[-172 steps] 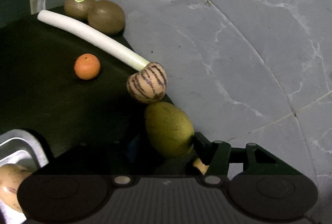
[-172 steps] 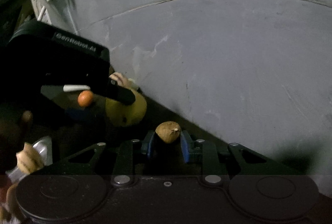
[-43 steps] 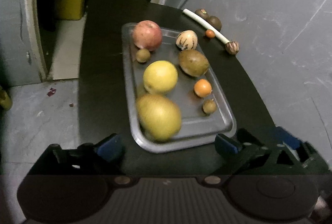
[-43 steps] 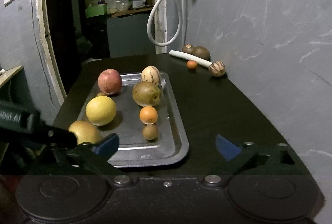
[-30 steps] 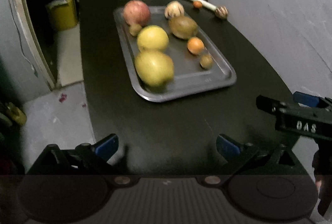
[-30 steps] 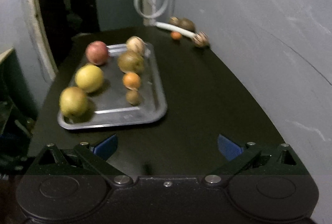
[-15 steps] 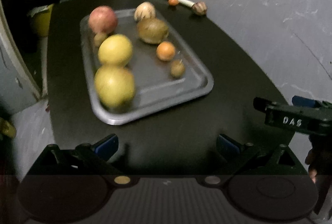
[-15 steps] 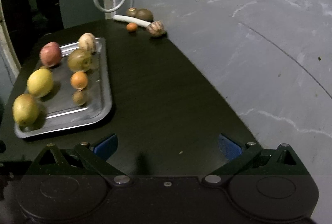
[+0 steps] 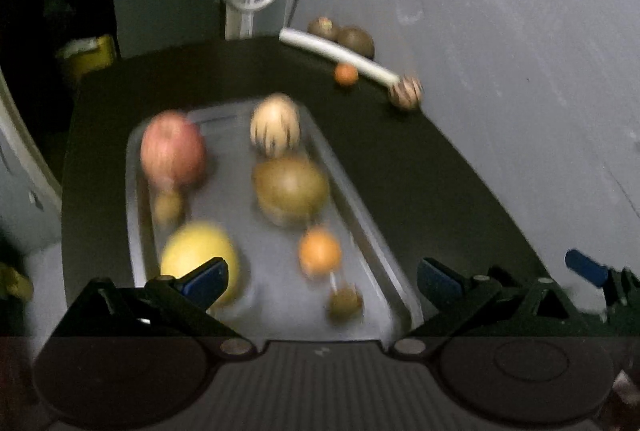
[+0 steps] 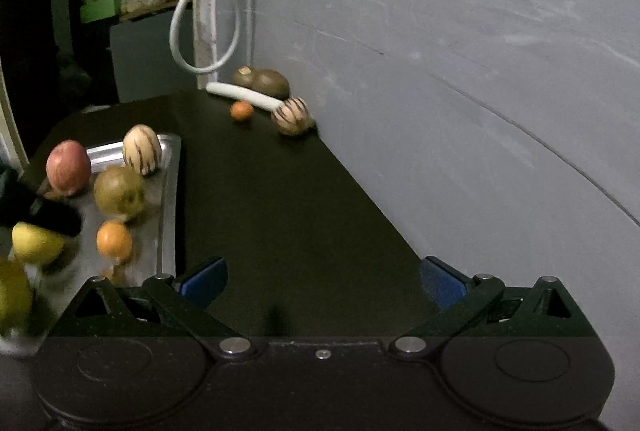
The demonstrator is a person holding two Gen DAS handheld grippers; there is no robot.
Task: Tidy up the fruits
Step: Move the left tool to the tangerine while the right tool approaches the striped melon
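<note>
Dark table (image 10: 288, 215), tray (image 9: 360, 231) fully left-view.

the left gripper (image 9: 322, 281) hangs with its jaws wide apart over a metal tray (image 9: 352, 215) on a dark table (image 9: 432, 183). on the tray lie a red apple (image 9: 173, 150), a striped melon (image 9: 275, 125), an orange (image 9: 319, 252) and a yellow fruit (image 9: 196, 253), all blurred.

Both views are dim and grainy, with the grey wall (image 10: 460, 71) the brightest surface and the dark desk (image 10: 280, 211) swallowing detail. The left wrist view is heavily motion-blurred, smearing the fruit on the tray (image 9: 360, 231), while the right wrist view is sharper, blurring only at its left edge. Fisheye distortion bends the wall seams, and black vignetting fills the corners.
</note>
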